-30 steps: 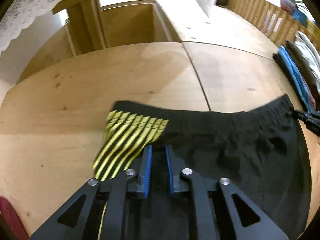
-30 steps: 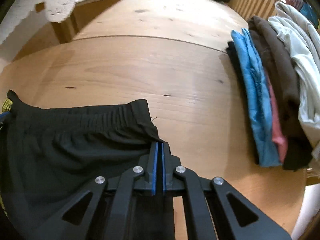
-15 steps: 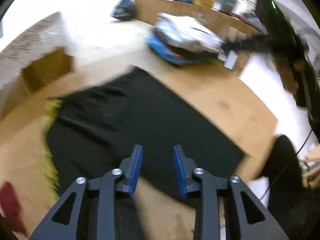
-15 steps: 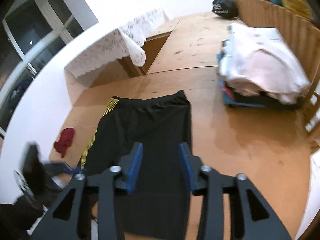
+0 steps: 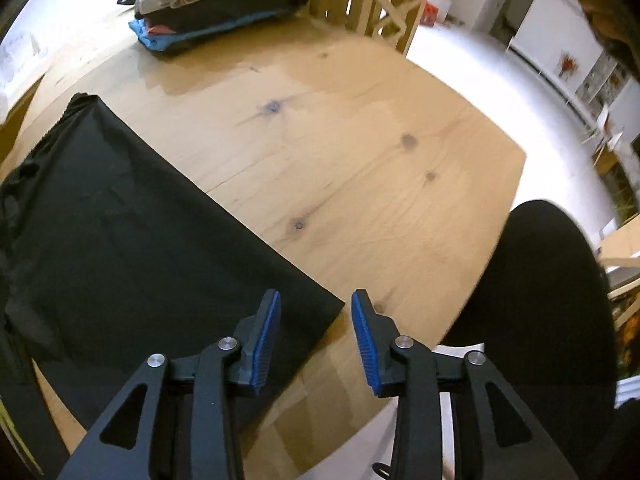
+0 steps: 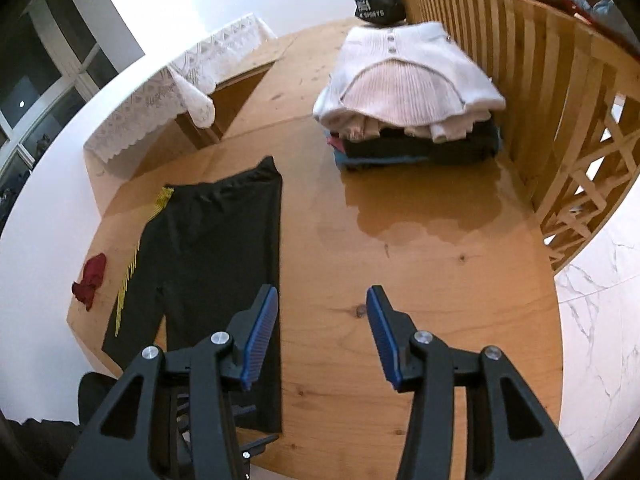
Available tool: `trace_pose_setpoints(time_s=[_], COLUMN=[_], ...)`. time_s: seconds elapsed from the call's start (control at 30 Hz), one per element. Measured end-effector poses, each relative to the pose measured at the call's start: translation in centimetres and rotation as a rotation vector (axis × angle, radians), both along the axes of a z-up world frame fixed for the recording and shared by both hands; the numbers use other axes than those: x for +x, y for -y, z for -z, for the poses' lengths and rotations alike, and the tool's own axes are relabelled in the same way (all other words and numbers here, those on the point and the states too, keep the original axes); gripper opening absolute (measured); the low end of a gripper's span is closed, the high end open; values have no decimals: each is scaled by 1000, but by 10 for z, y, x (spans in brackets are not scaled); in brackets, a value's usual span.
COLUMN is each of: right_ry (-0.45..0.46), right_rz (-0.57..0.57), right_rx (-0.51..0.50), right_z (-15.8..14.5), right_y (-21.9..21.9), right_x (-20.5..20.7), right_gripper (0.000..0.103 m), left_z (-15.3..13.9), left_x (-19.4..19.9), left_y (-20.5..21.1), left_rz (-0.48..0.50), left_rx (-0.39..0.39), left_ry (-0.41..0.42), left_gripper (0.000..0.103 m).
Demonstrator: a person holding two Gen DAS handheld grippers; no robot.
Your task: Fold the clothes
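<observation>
Now both claws hang apart and empty over the desk [image 6: 420, 264], jaws having just been opening: the left claw [image 5: 314, 340] above the near corner of the black shorts [image 6: 208, 256], the right claw [image 6: 322, 336] beside their long edge. The shorts lie flat, well apart from the folded pile [image 6: 412, 108]. A clean fold likely means pinching both hem corners evenly, then carrying them level toward the waistband.

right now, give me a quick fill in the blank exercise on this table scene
1. The black shorts lying flat on the wooden table have ____ stripes down one side.
2. The top garment on the stack of folded clothes is a ribbed knit coloured ____.
3. Near the table's edge, beside the shorts, lies a small crumpled ____ cloth.
4. Between the right gripper fingers there is ____.

Missing words: yellow; white; red; nothing
</observation>
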State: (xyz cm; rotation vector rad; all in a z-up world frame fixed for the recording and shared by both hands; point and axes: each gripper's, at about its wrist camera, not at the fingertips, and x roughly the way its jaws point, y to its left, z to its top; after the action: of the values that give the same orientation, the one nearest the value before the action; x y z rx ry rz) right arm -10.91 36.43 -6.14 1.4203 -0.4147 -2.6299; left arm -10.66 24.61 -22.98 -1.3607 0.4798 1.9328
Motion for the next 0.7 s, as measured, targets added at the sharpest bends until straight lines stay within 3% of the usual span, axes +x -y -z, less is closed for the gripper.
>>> trace_pose_setpoints(time_s=[0.13, 0.23, 0.3, 0.33, 0.5, 0.7], right_ry=[25, 35, 43, 46, 37, 81], right_rz=[-30, -56, -76, -87, -125, -116], right_rx=[22, 26, 19, 13, 10, 68], right_z=[17, 24, 28, 31, 49, 90], right_y=[6, 14, 21, 25, 58, 110], right_x=[-17, -36, -52, -64, -137, -248], right_gripper=[46, 46, 46, 46, 46, 46], left_z=[11, 12, 13, 13, 7, -55], left_x=[0, 2, 2, 0, -24, -25], left_y=[2, 2, 3, 5, 41, 119], left_rz=[-16, -17, -12, -12, -126, -264], left_rx=[-36, -33, -25, -16, 116, 345], left_ry=[17, -15, -40, -47, 66, 50], left_gripper=[38, 38, 26, 6, 2, 2])
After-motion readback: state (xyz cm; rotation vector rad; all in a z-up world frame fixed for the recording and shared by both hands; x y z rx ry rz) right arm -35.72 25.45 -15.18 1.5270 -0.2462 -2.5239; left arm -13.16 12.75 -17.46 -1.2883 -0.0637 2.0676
